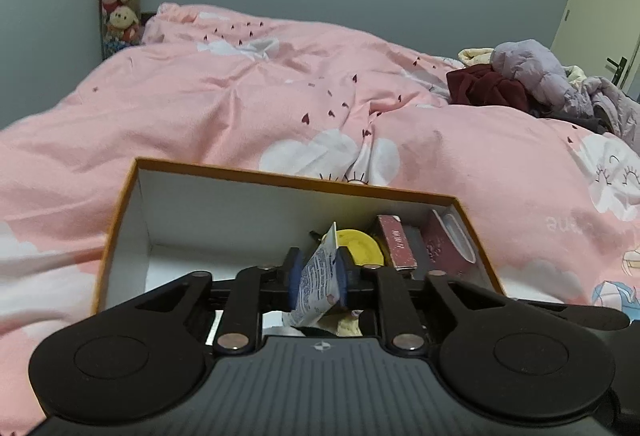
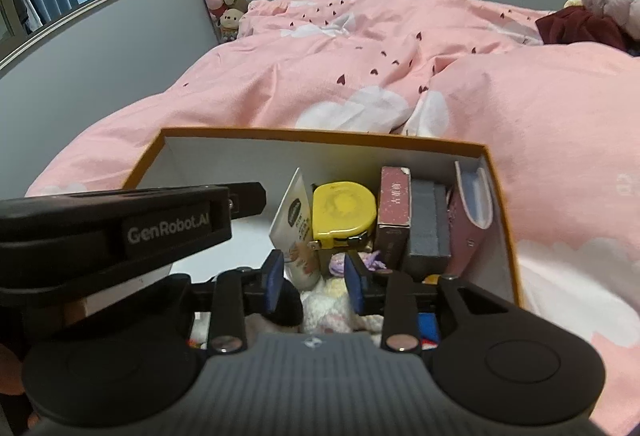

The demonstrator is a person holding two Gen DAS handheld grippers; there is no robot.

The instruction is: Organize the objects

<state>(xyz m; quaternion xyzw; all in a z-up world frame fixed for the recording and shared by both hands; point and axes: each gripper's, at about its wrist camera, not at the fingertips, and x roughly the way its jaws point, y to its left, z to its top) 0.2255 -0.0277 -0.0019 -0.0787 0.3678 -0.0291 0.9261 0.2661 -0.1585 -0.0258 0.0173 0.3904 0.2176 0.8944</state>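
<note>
My left gripper has blue pads that flank a crinkled printed sachet; I cannot tell whether they still pinch it. My right gripper stands parted, nothing clamped, above soft knitted items. Both hover over the orange-rimmed cardboard box on the pink duvet. Along its right wall stand a rounded yellow tape measure and a maroon carton.

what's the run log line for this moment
left gripper: open, white printed sachet between jaws | right gripper: open, empty | orange-rimmed cardboard box: yellow tape measure inside
</note>
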